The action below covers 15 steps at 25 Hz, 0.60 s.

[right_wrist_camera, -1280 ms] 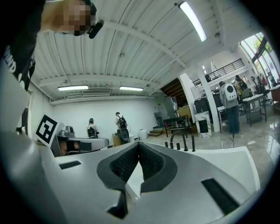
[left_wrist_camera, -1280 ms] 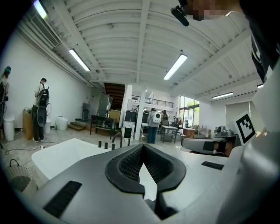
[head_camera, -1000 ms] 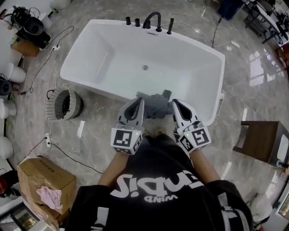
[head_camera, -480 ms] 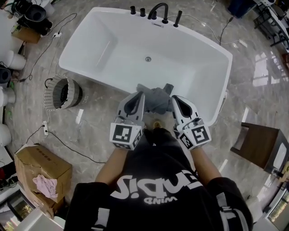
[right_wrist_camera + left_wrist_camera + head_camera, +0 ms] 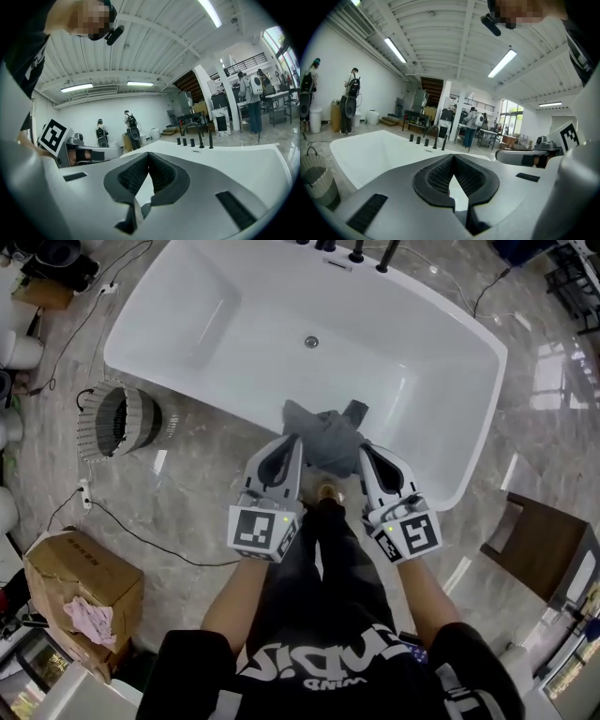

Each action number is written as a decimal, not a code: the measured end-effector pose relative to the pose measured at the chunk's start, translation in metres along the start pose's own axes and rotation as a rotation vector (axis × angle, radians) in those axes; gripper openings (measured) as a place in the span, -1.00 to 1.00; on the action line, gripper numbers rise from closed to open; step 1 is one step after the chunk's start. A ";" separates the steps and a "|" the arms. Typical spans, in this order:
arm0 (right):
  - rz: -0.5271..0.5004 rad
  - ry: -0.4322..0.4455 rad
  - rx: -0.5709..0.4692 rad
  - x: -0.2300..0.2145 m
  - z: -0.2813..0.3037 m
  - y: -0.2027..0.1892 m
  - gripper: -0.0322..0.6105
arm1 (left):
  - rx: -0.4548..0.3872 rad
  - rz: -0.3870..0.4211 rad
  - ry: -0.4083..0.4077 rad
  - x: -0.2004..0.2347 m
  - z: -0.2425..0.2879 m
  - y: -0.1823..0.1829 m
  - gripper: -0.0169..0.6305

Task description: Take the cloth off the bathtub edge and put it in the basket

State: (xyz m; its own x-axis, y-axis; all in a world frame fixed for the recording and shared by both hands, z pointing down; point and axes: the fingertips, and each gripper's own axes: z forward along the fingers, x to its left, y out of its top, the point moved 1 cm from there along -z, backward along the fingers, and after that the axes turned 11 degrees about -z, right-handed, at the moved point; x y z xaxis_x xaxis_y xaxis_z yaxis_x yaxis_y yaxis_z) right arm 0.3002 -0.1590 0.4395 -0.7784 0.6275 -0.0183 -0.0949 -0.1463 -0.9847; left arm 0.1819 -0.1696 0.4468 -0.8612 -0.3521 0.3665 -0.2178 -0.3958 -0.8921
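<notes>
A grey cloth [image 5: 324,435] lies crumpled over the near edge of the white bathtub [image 5: 187,315]. My left gripper [image 5: 293,441] sits just left of the cloth and my right gripper [image 5: 365,449] just right of it, both pointing at the tub edge. Whether either tip touches the cloth I cannot tell. Both stand shut with nothing between the pads. In the left gripper view the jaws [image 5: 452,158] meet at the tip over the tub; the right gripper view shows the same [image 5: 149,154]. The ribbed basket [image 5: 120,420] stands on the floor left of the tub, also seen as basket [image 5: 316,180].
Black faucet fittings [image 5: 356,251] line the tub's far rim. A cardboard box [image 5: 80,582] holding a pink rag is at the lower left, and a brown stool [image 5: 548,542] at the right. A cable [image 5: 122,526] runs across the marble floor. People stand in the background [image 5: 349,101].
Both grippers have come down and closer to the cloth on the tub edge, staying shut. The head view has shifted so the tub looks larger and the faucet is at the top edge.
</notes>
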 end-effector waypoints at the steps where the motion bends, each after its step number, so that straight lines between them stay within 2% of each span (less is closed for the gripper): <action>1: -0.002 -0.002 0.003 -0.002 0.005 -0.007 -0.86 | 0.002 -0.009 0.002 0.005 0.006 -0.007 -0.91; 5: 0.007 -0.015 0.022 -0.006 0.015 -0.030 -0.86 | 0.015 -0.024 0.012 0.016 0.020 -0.028 -0.91; 9: 0.001 -0.016 0.036 -0.005 0.015 -0.034 -0.86 | 0.013 -0.025 0.015 0.016 0.018 -0.029 -0.91; 15: -0.021 0.050 0.056 0.008 0.018 -0.033 -0.85 | 0.027 -0.018 0.007 0.017 0.012 -0.028 -0.91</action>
State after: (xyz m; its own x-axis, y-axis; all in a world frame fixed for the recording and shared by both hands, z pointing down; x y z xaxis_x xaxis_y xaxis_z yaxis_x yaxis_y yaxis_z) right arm 0.2860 -0.1625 0.4751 -0.7439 0.6683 -0.0075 -0.1467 -0.1741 -0.9737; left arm 0.1788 -0.1744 0.4805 -0.8606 -0.3391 0.3801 -0.2202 -0.4251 -0.8779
